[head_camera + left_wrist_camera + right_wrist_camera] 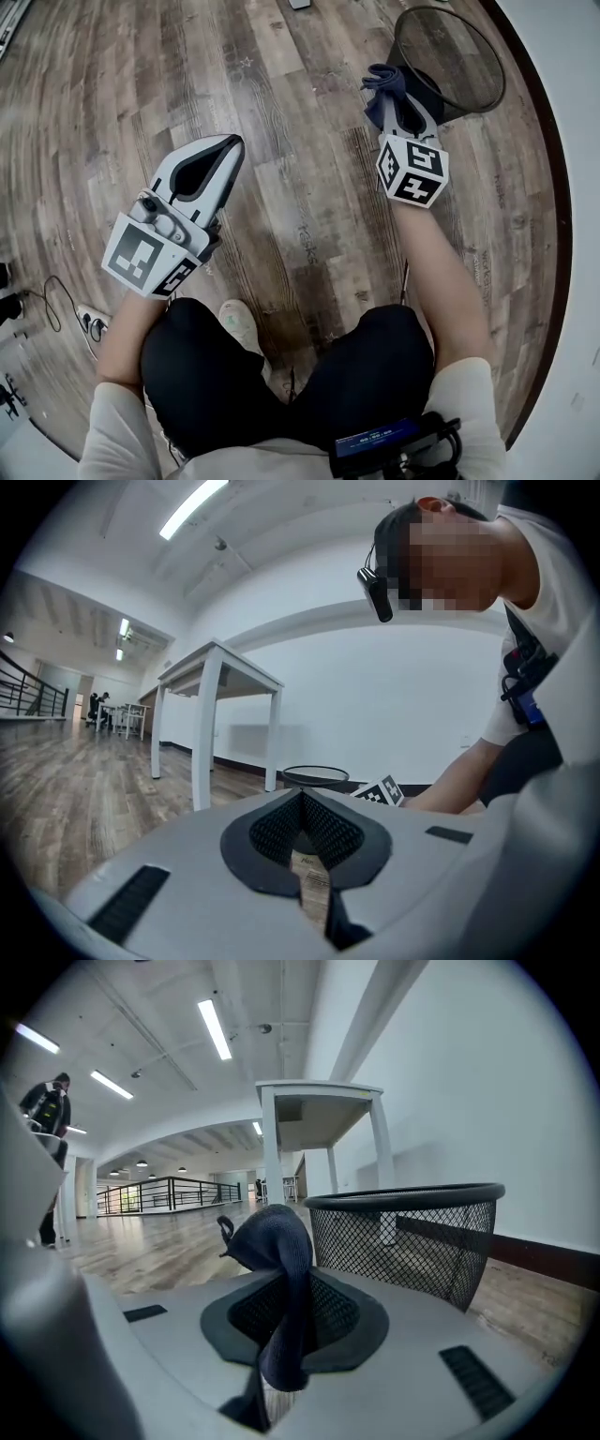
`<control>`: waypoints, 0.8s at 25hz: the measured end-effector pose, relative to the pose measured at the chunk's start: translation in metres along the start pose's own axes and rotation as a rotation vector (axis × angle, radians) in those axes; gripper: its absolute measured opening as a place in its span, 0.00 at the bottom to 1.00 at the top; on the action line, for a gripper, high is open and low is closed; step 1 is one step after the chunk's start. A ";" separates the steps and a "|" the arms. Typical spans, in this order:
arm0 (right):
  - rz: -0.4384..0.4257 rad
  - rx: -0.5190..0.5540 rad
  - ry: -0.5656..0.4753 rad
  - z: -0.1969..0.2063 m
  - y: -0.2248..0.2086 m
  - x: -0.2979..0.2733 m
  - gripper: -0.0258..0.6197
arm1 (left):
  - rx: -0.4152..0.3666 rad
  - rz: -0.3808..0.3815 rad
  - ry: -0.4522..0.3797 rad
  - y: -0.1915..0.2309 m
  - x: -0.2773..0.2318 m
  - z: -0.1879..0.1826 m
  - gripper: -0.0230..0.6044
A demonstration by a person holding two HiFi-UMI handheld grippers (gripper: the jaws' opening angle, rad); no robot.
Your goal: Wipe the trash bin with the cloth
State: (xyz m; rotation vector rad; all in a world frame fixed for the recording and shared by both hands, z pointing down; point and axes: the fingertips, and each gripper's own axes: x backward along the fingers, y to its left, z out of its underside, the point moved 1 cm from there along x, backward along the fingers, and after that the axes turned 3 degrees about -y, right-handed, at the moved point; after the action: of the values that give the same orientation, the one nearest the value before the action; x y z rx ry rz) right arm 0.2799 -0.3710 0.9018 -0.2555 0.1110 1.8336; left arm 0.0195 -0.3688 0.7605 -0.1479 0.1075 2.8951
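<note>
A black wire-mesh trash bin stands on the wood floor at the upper right of the head view; in the right gripper view the bin sits just right of the jaws. My right gripper is shut on a dark blue cloth, which bunches above the jaws and hangs down between them as the cloth in the right gripper view, beside the bin's left wall. My left gripper is held over the floor at centre-left, shut with nothing in it. The left gripper view shows the bin far ahead.
A white table stands on the floor left of the bin, and its legs rise behind the cloth. A white wall with a dark baseboard curves along the right. My knees are at the bottom. A power strip lies lower left.
</note>
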 end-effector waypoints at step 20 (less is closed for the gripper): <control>0.203 -0.230 -0.132 0.025 -0.153 0.084 0.13 | -0.036 0.064 0.061 -0.027 -0.007 0.011 0.05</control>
State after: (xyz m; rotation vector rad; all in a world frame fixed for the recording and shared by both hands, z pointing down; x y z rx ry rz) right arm 0.4020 -0.2444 0.9156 -0.2915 -0.1734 2.0617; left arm 0.0313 -0.3435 0.7707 -0.2430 0.0718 2.9580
